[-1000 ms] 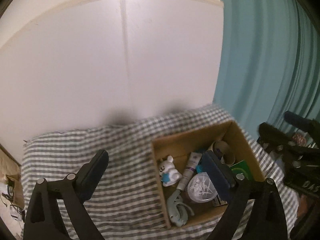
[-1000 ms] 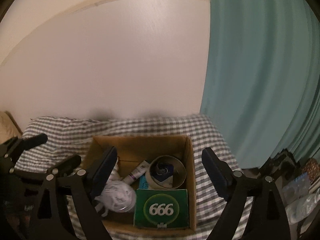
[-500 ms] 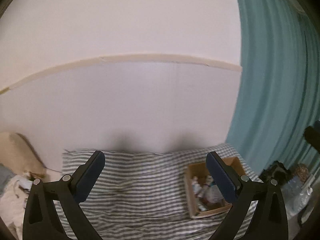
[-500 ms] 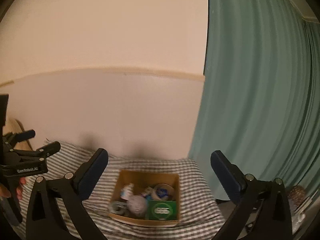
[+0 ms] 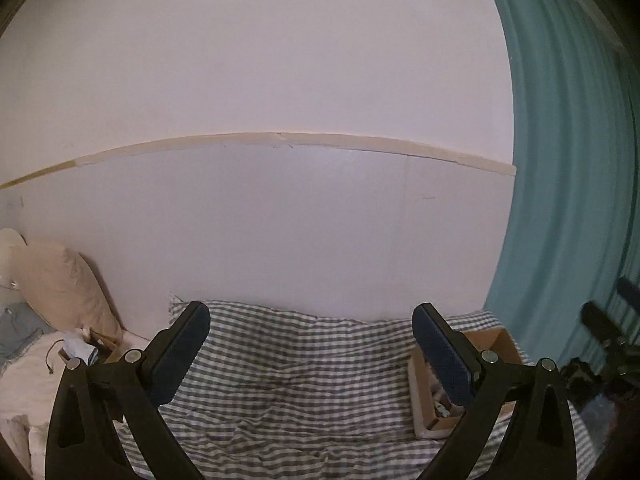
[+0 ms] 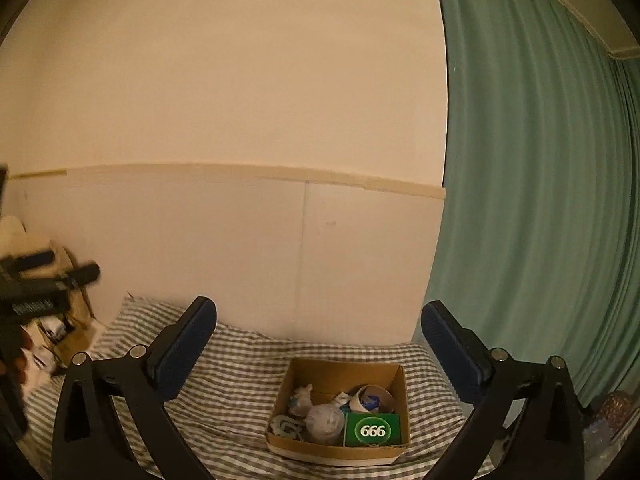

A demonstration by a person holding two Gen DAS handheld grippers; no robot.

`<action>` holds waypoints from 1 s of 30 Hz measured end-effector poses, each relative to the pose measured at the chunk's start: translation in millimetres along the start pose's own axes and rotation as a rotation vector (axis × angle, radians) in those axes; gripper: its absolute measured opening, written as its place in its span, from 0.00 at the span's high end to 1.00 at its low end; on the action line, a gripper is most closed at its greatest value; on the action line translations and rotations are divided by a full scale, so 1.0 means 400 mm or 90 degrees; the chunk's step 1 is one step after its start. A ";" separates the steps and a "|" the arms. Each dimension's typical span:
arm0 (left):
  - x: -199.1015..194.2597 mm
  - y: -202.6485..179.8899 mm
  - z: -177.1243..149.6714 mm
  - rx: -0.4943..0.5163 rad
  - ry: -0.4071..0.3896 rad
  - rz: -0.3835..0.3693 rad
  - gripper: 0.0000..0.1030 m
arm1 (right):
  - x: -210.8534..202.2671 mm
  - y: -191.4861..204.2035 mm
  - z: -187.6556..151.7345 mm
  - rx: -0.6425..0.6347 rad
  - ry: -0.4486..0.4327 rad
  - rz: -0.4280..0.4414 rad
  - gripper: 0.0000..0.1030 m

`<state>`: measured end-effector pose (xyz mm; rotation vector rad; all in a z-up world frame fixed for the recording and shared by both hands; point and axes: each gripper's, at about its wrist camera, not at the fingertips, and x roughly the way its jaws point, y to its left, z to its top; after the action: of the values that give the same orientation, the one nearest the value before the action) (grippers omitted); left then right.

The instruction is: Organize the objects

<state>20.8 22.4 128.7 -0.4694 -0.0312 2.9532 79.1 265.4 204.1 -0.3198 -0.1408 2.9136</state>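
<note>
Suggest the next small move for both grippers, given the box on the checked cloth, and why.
Probably hold both back and end the run. The brown cardboard box already holds the green "666" packet and the other small items, and the grey checked cloth shows nothing loose. The left gripper and right gripper are open and empty.

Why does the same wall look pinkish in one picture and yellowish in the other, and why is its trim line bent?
Left wrist view: cooler colour cast, wall lilac-white, trim strip bowed by the fisheye lens. Right wrist view: warmer, dimmer cast, wall cream, left gripper smeared by blur at the edge.
</note>
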 end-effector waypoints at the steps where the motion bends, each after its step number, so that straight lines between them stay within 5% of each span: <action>1: 0.007 -0.015 -0.021 0.002 -0.005 0.008 0.00 | 0.018 -0.004 -0.018 0.001 0.004 0.000 0.00; 7: 0.073 -0.055 -0.122 -0.005 0.017 0.012 0.00 | 0.148 -0.017 -0.155 0.049 0.081 0.050 0.00; 15: 0.137 -0.066 -0.226 0.025 0.071 0.032 0.00 | 0.214 -0.016 -0.280 0.049 0.131 0.023 0.00; 30: 0.133 -0.056 -0.239 0.031 0.076 0.038 0.00 | 0.208 0.000 -0.277 0.038 0.128 0.020 0.00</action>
<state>3.9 52.2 22.4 -0.6502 0.0703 2.9690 24.5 291.3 79.5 -0.6075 -0.0184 2.8874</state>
